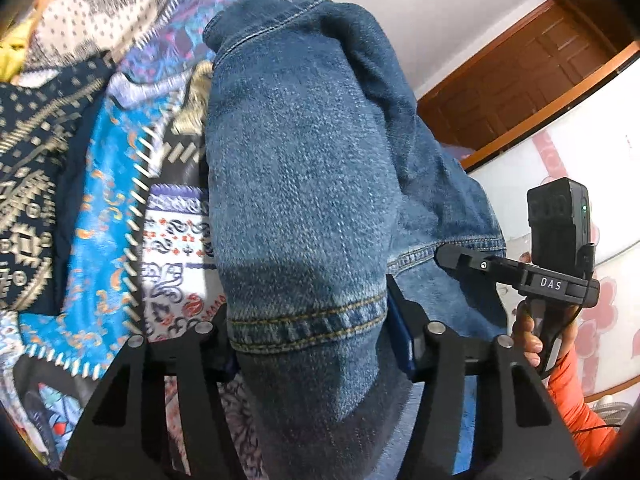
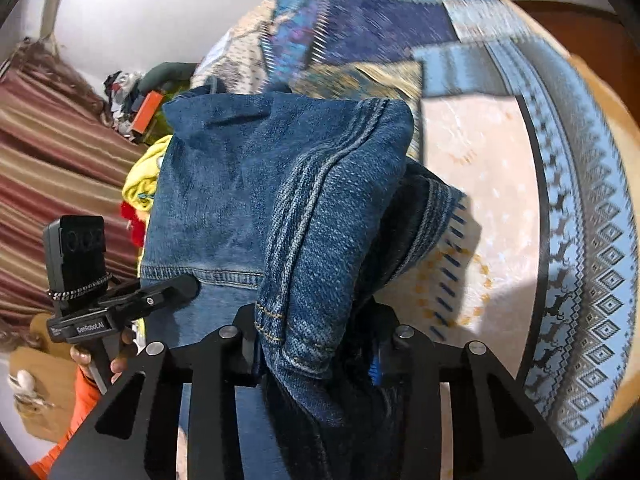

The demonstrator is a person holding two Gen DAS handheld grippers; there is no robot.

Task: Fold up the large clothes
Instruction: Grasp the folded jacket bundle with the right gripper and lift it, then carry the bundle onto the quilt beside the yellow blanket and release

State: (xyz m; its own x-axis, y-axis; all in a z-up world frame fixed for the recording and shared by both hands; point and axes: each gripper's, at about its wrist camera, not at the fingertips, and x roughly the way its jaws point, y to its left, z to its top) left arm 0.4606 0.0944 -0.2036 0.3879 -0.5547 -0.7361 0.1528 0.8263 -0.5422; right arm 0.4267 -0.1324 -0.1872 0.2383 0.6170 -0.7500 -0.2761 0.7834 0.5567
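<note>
A blue denim jacket (image 1: 300, 140) is bunched up over a patchwork bedspread (image 1: 104, 200). In the left wrist view a stitched cuff or hem fills the gap between my left gripper's (image 1: 308, 320) jaws, which are shut on the denim. The right gripper's finger (image 1: 460, 260) reaches onto the jacket's edge from the right. In the right wrist view a seamed fold of the jacket (image 2: 224, 184) sits between my right gripper's (image 2: 316, 336) jaws, which press on it. My left gripper (image 2: 176, 290) touches the jacket's hem at the left.
The bedspread (image 2: 500, 184) spreads right of the jacket. Yellow and red clothes (image 2: 140, 188) lie heaped at its left, before a striped curtain (image 2: 48, 184). A wooden door (image 1: 520, 80) stands behind. A person's hand and orange sleeve (image 1: 576, 408) hold the right gripper.
</note>
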